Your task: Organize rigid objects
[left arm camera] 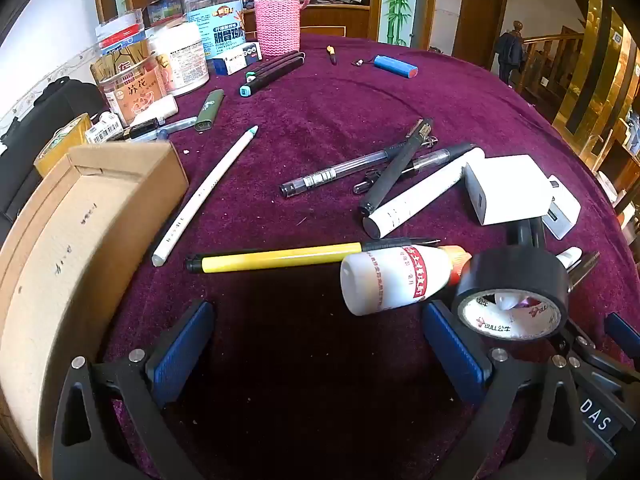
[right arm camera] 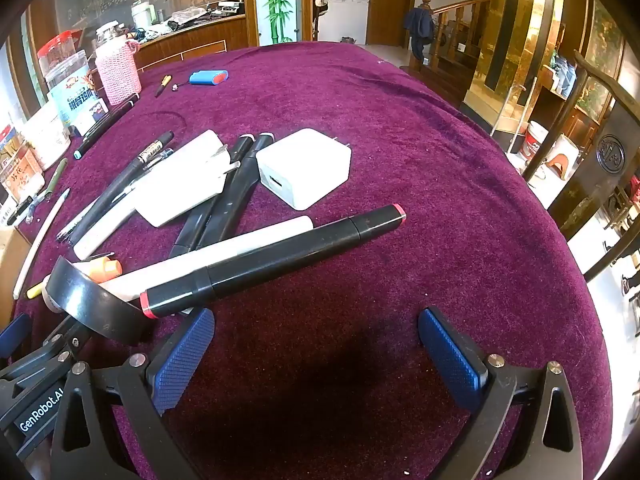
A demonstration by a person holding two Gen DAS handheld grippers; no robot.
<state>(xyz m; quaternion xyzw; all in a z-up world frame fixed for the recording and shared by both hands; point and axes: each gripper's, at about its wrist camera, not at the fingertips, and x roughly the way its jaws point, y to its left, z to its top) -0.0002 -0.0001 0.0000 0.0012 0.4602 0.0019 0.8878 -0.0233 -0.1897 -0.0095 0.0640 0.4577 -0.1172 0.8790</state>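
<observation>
1. The left gripper (left arm camera: pixel 316 344) stands wide with nothing between its fingers, tilted down over the purple desk (left arm camera: pixel 320 92).
2. Just ahead of it lie a yellow pen (left arm camera: pixel 276 258) and a white bottle (left arm camera: pixel 384 280); a cardboard box (left arm camera: pixel 80 216) sits to its left.
3. The right gripper (right arm camera: pixel 316 346) is also wide and empty.
4. Ahead and left of it lies a black marker (right arm camera: pixel 276 260), touching a roll of black tape (right arm camera: pixel 86 300); a white charger (right arm camera: pixel 304 168) sits farther ahead.

A: How does the left gripper (left arm camera: pixel 316 356) stand?
B: Tilted downward, blue-padded fingers (left arm camera: pixel 182 354) spread wide, nothing between them.
A: The right gripper (right arm camera: pixel 316 360)?
B: Likewise: spread wide, empty.
</observation>
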